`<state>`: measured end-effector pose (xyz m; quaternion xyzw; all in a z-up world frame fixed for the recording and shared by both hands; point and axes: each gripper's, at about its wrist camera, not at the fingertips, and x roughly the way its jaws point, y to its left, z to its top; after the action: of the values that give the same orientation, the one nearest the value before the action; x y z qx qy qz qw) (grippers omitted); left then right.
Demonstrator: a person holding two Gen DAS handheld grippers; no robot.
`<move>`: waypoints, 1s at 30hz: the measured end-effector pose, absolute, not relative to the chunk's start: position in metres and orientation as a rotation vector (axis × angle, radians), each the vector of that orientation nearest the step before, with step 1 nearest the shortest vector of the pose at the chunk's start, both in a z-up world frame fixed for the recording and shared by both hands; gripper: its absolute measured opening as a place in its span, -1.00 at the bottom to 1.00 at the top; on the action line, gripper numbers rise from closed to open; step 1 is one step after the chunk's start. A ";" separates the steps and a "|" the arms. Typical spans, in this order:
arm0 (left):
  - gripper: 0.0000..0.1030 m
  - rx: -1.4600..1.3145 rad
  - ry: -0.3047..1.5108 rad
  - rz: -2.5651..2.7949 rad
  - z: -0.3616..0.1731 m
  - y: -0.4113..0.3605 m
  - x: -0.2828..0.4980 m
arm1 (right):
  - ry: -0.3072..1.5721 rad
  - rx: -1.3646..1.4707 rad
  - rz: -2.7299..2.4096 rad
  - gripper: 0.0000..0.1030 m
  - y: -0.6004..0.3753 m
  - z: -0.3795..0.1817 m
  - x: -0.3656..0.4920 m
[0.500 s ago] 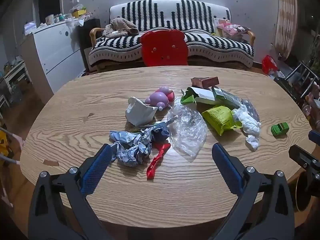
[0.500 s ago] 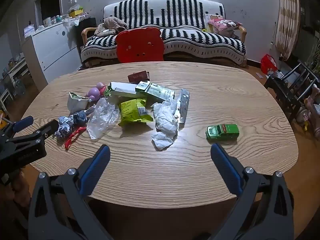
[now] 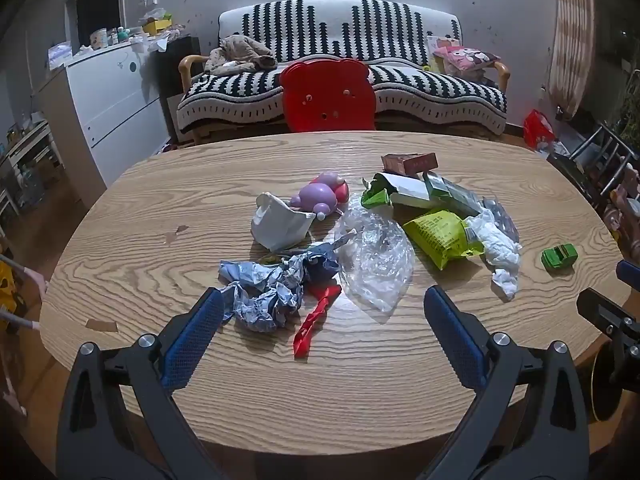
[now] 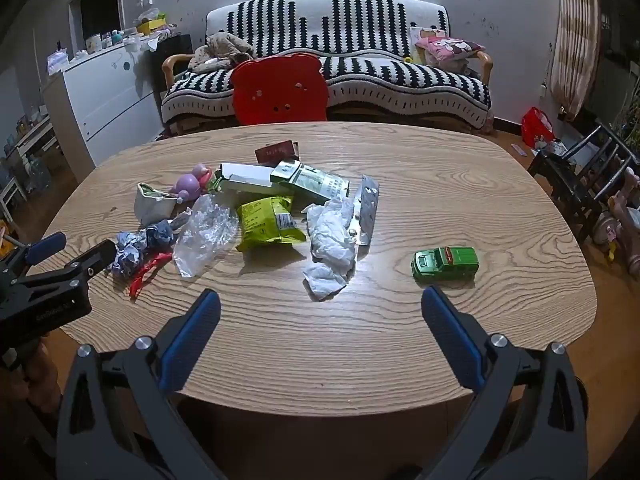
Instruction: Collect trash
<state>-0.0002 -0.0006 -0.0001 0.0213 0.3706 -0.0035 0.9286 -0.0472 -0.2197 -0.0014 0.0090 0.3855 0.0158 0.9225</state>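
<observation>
Trash heaped mid-table [image 3: 208, 208]: blue wrapper [image 3: 268, 288], red strip [image 3: 314, 320], clear bag [image 3: 374, 264], yellow-green packet [image 3: 438, 236], tissue [image 3: 500, 248], white pouch [image 3: 280, 224], boxes [image 3: 412, 190] behind. Purple toy [image 3: 316, 198] beside pouch; green car [image 4: 445, 263] apart, right of tissue. Left gripper [image 3: 320, 322] spread wide, empty, over near edge by blue wrapper. Right gripper [image 4: 320, 320] spread wide, empty, short of tissue.

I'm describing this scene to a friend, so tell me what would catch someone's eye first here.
First the heap of litter mid-table: a yellow-green snack bag, a clear plastic bag, crumpled white tissue and crumpled blue-grey paper. Apart from it, to the right, stands a green toy car. Behind the wooden table, a red bear-shaped chair back stands out against the black-and-white striped sofa.
</observation>
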 end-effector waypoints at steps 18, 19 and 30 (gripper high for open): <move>0.89 0.040 0.764 -0.010 -0.004 0.002 0.000 | 0.792 0.020 0.036 0.89 -0.222 -0.001 -0.048; 0.89 0.040 0.764 -0.010 -0.004 0.002 0.000 | 0.792 0.020 0.035 0.89 -0.220 0.000 -0.048; 0.89 0.040 0.766 -0.010 -0.005 0.002 0.001 | 0.793 0.021 0.036 0.89 -0.220 0.000 -0.048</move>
<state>0.0006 0.0022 -0.0047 0.0197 0.3736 -0.0051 0.9274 -0.0475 -0.2199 -0.0003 0.0103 0.3863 0.0175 0.9222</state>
